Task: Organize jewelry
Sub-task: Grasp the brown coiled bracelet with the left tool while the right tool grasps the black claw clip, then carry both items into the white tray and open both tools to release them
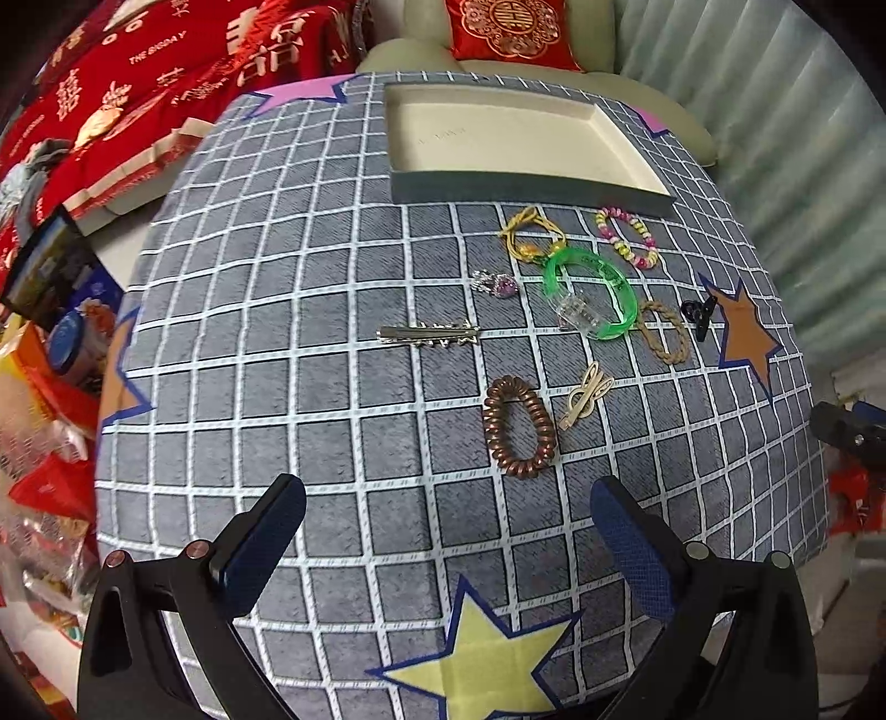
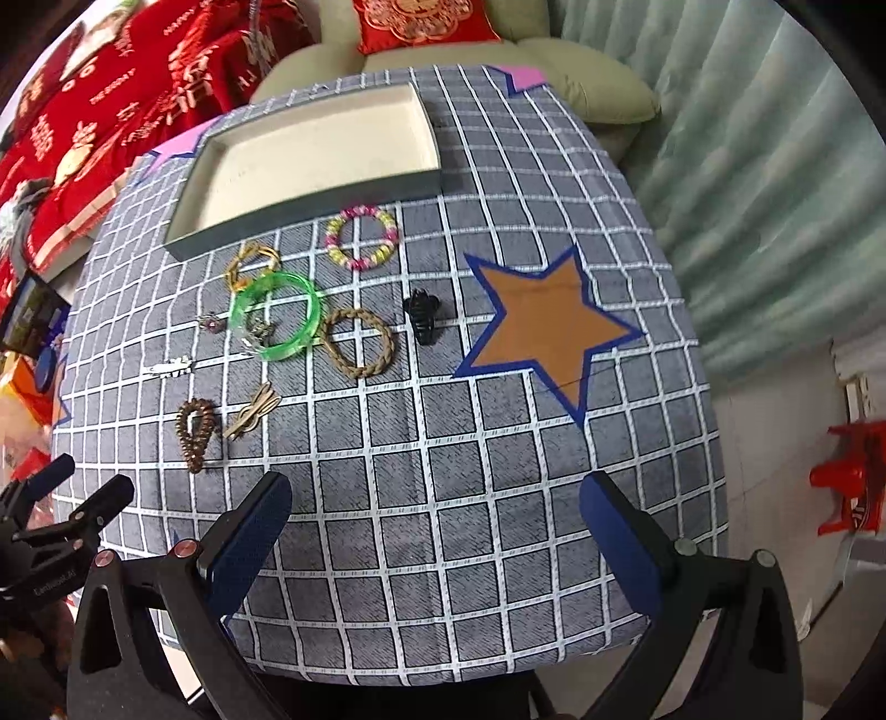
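Observation:
An empty cream-lined box [image 1: 443, 138] [image 2: 266, 166] sits at the table's far side. Before it lie a green bangle [image 1: 617, 282] [image 2: 310, 327], a pink-yellow beaded bracelet [image 1: 626, 238] [image 2: 362, 238], a yellow cord bracelet [image 1: 531, 235] [image 2: 249, 263], a braided brown ring [image 1: 662, 332] [image 2: 360, 343], a black claw clip [image 1: 699, 315] [image 2: 423, 315], a brown coil hair tie [image 1: 518, 426] [image 2: 196, 429], a beige clip [image 1: 587, 401] [image 2: 255, 415], a silver barrette [image 1: 426, 334] [image 2: 169, 367] and a purple pendant [image 1: 498, 285] [image 2: 210, 323]. My left gripper [image 1: 448, 498] and right gripper [image 2: 437, 498] are open and empty, above the near table.
The table [image 1: 277, 387] [image 2: 443, 498] has a grey checked cloth with star patches. Red bedding [image 1: 138, 83] and clutter lie left. A cushion [image 1: 509, 33] rests on a chair behind. A curtain [image 2: 747, 166] hangs right. The other gripper shows at the edges [image 1: 847, 432] [image 2: 50, 515].

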Available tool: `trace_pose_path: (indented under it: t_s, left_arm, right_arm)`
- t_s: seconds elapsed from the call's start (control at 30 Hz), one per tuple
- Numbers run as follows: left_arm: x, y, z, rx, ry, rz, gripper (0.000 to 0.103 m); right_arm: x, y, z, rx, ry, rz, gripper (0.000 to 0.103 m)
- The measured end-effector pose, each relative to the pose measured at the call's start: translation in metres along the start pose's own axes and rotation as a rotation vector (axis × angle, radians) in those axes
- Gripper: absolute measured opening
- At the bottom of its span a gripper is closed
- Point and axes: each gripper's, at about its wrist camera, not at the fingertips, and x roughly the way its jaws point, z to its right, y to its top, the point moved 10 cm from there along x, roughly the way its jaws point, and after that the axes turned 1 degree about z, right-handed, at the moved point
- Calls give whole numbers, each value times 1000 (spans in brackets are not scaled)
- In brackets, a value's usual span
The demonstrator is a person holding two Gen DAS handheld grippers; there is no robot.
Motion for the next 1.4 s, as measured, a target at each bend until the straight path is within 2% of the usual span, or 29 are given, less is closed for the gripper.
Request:
trace_pose_path:
  t_s: [0.1, 0.17, 0.3, 0.57, 0.63, 0.7, 0.83, 0.87, 1.0, 1.07, 1.13, 1.2, 1.27, 1.3, 1.4]
  left_arm:
    - [12, 2, 2, -5, -11, -12, 103]
    - [22, 3, 6, -8, -21, -30, 96]
    - [38, 5, 7, -25, -11, -41, 96]
    - [57, 12, 8, -46, 12, -18, 96]
    - [59, 12, 7, -53, 19, -9, 96]
    - [62, 13, 9, -58, 23, 0, 96]
    - [68, 13, 14, -41, 45, 6, 94]
    - [70, 13, 15, -31, 54, 5, 88]
    - [70, 15, 21, -18, 50, 11, 87]
    - [68, 15, 25, -10, 36, 18, 76]
    - [65, 13, 29, 1, 25, 21, 67]
    - [62, 11, 34, 12, 3, 25, 50]
    - [62, 10, 38, 23, -12, 17, 23]
    - [65, 7, 38, 30, -15, 3, 21]
    - [67, 3, 37, 4, -53, -10, 21]
  right_arm:
    - [15, 3, 3, 18, -2, -23, 103]
    - [25, 7, 4, 30, 7, -31, 103]
    - [46, 21, 7, 40, 9, -36, 103]
    - [77, 63, 9, 58, 33, 12, 102]
    - [85, 69, 10, 59, 37, 14, 91]
    - [96, 72, 10, 65, 45, 2, 86]
    - [115, 75, 7, 64, 64, -23, 70]
    - [119, 74, 7, 64, 66, -29, 69]
    - [121, 75, 4, 37, 44, -6, 65]
    - [121, 76, 5, 27, 32, -3, 61]
    - [121, 78, 7, 15, 13, 2, 47]
    - [120, 77, 6, 9, 10, 6, 36]
    - [119, 77, 6, -2, 16, 10, 21]
    - [119, 78, 6, -5, 19, 11, 18]
    - [118, 77, 4, 7, 51, 3, 18]
